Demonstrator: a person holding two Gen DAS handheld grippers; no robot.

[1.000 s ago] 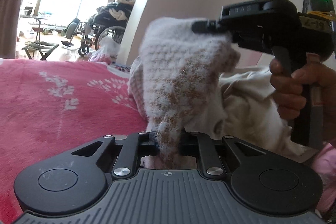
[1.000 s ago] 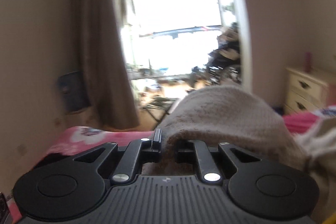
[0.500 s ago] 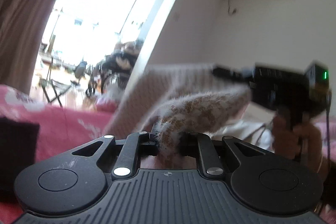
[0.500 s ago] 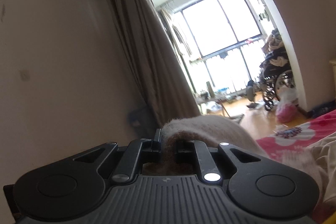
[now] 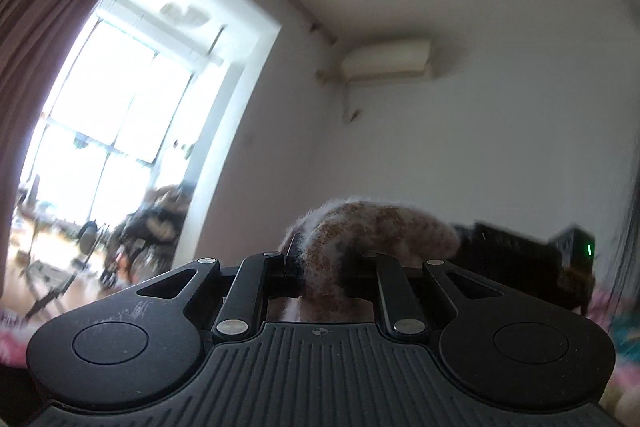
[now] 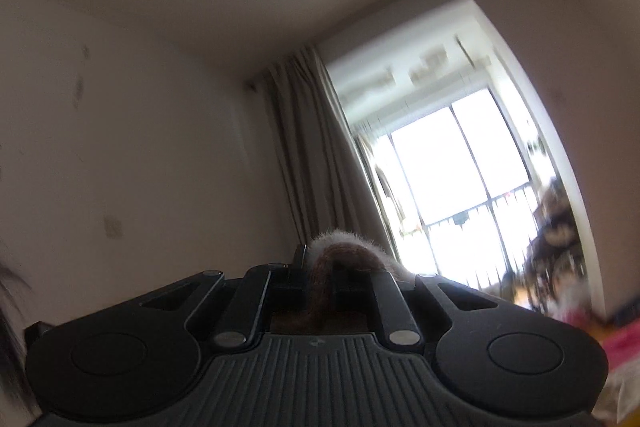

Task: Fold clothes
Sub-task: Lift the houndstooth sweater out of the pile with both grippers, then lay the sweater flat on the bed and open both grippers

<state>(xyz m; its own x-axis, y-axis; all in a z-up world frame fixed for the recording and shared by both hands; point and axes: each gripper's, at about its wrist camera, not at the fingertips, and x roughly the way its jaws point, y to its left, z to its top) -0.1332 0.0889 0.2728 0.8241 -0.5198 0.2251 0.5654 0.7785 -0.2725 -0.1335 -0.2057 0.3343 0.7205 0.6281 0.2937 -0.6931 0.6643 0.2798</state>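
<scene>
Knitwear: we see fuzzy brown-white sweater (image 5: 372, 227) pinched in left tool (image 5: 325, 277), arching rightward toward right tool (image 6: 319, 281), which we see clamped narrow on another fold; window beyond both.

Black ribbed hand-held gripper (image 5: 324, 277), silver screws

Both tools raised, tilted above level, jaws nearly closed

The left tool (image 5: 324, 277) pinches a fuzzy knit fold between its fingers; the right tool (image 6: 318, 277) clamps a similar fold. In the left wrist view the right tool appears as a blurred dark shape, probably close alongside
</scene>
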